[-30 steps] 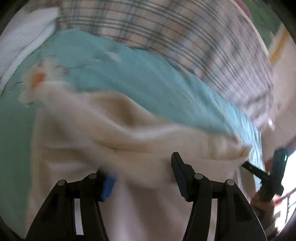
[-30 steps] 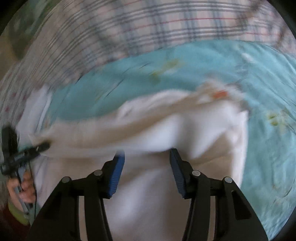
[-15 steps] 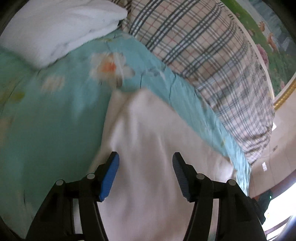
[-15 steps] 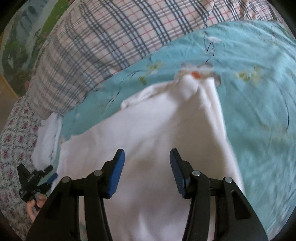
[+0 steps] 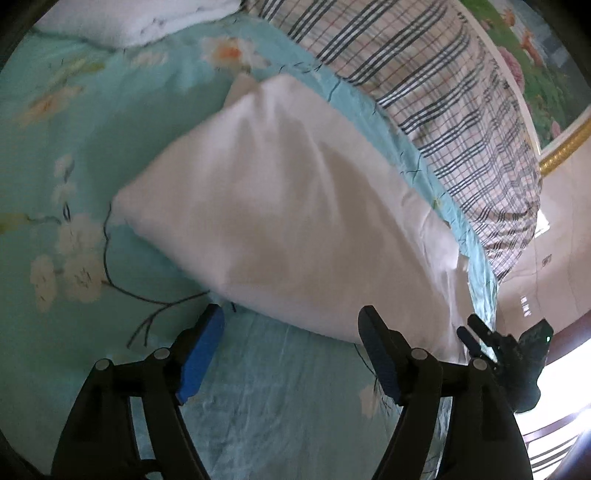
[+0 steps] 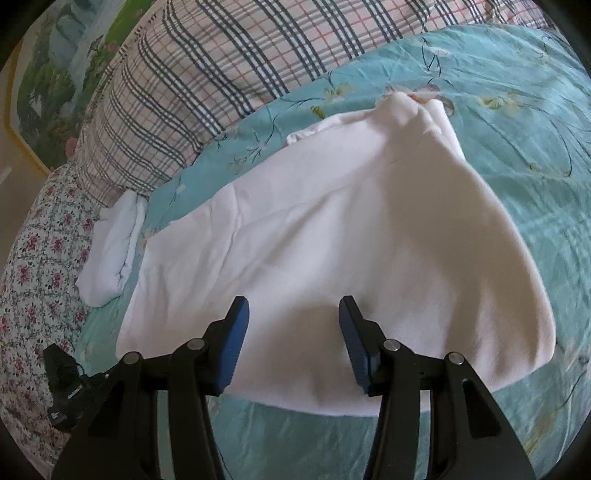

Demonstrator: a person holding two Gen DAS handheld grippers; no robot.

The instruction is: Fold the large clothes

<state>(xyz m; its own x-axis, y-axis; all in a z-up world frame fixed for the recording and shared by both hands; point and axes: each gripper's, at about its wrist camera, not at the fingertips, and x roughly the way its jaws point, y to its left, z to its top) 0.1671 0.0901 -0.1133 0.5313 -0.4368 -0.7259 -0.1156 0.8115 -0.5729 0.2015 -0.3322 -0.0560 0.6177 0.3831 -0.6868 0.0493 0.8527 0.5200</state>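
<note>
On the bed, in the left wrist view, a white garment lies folded over on the teal sheet, its near fold edge just ahead of the left tool. That tool has its blue-padded fingers apart and empty, above the sheet and short of the cloth. A plaid cover runs along the far side, and a white bundle sits at the top edge. The right tool shows at the lower right, near the garment's end; its grip cannot be judged from here. From the right wrist view, the garment reads as a broad, roughly doubled shape with a bunched end at the far side and a rounded corner to the right. The right tool is spread wide with nothing between its fingers, poised over the near hem. A small white roll lies beside the garment's left edge. At least one fold looks done; the piece is still wide and uneven, so further folds and squaring of the bunched end probably remain.
</note>
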